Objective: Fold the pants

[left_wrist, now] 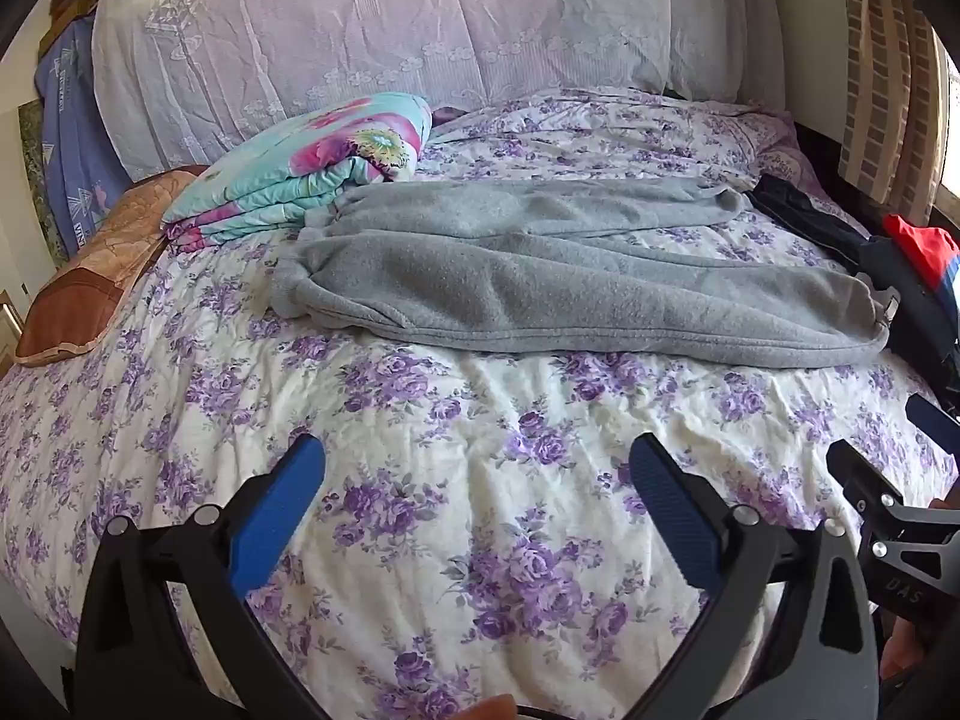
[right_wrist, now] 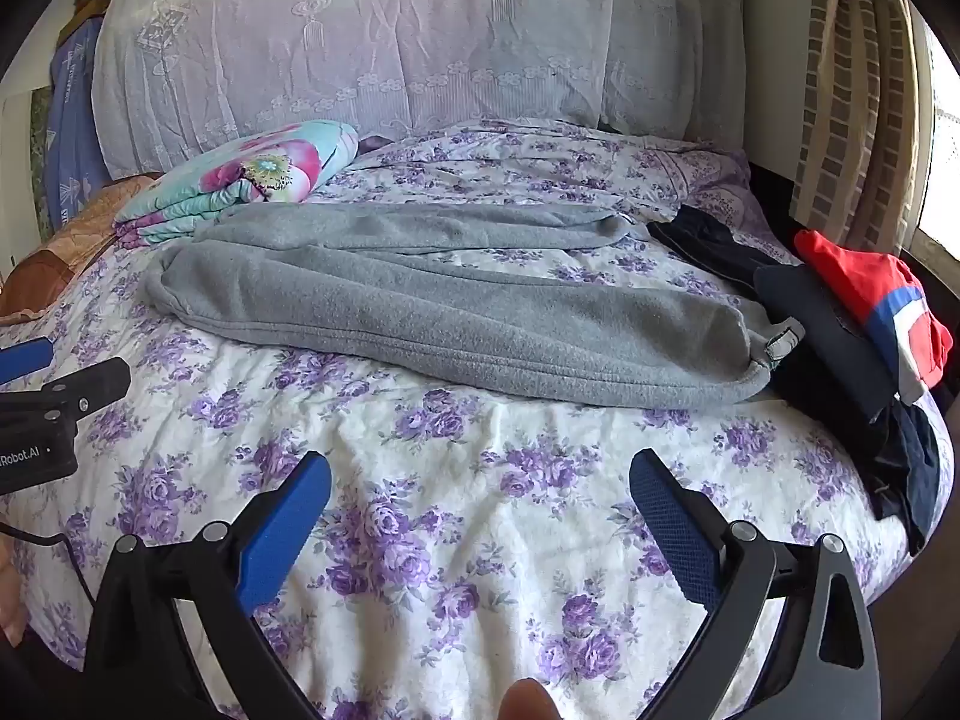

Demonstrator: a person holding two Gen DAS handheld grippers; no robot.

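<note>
Grey fleece pants (left_wrist: 540, 276) lie across the bed, legs folded together lengthwise, cuffs at the left and waistband at the right; they also show in the right wrist view (right_wrist: 432, 312). My left gripper (left_wrist: 477, 462) is open and empty, held above the floral sheet well short of the pants. My right gripper (right_wrist: 480, 474) is open and empty too, at about the same distance from the pants. The right gripper shows at the right edge of the left wrist view (left_wrist: 888, 480), and the left gripper shows at the left edge of the right wrist view (right_wrist: 54, 384).
A folded turquoise floral quilt (left_wrist: 306, 168) lies behind the cuffs, with an orange-brown pillow (left_wrist: 90, 276) left of it. Dark clothes (right_wrist: 810, 324) and a red, white and blue garment (right_wrist: 882, 312) lie at the right bed edge. A lace-covered headboard (left_wrist: 384, 30) is behind.
</note>
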